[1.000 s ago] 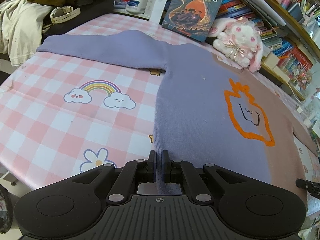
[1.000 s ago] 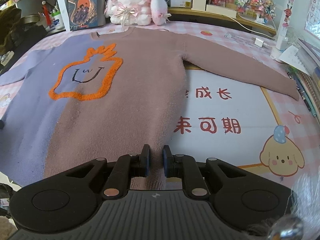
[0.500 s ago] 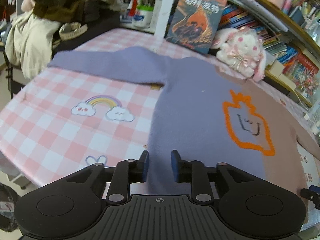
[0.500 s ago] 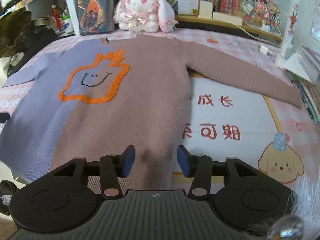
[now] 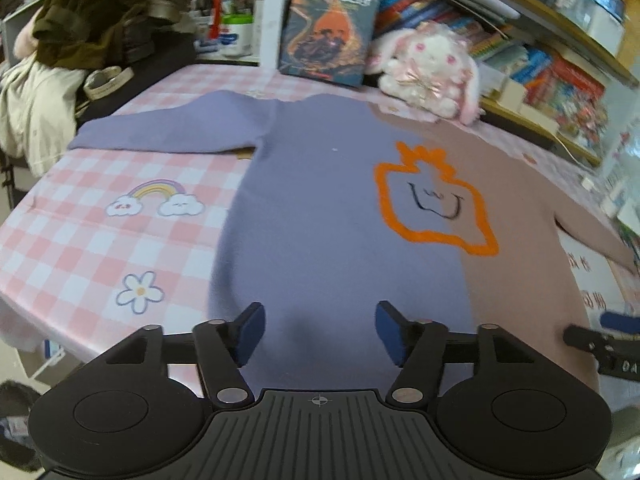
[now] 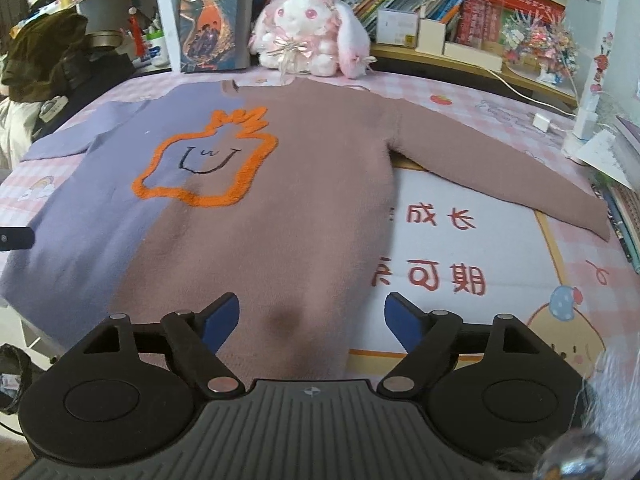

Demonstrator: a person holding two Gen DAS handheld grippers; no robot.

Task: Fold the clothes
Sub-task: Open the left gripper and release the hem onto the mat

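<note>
A sweater, lilac on one half and dusty pink on the other with an orange outlined face, lies flat on the table with both sleeves spread out. My left gripper hovers over the lilac hem; its jaws are opening and nothing is pinched between the blue pads. Over the pink hem my right gripper is likewise opening, the fabric lying loose below it. The right gripper's tip shows at the right edge of the left wrist view.
A pink checked tablecloth with cartoon prints covers the table. A plush rabbit, a standing book and bookshelves line the far edge. Piled clothes sit at far left; a charger and cable lie at right.
Both grippers were shut on the sweater's hem and have opened, letting it go. The left gripper has drawn back and risen a little; the right has hardly moved.
</note>
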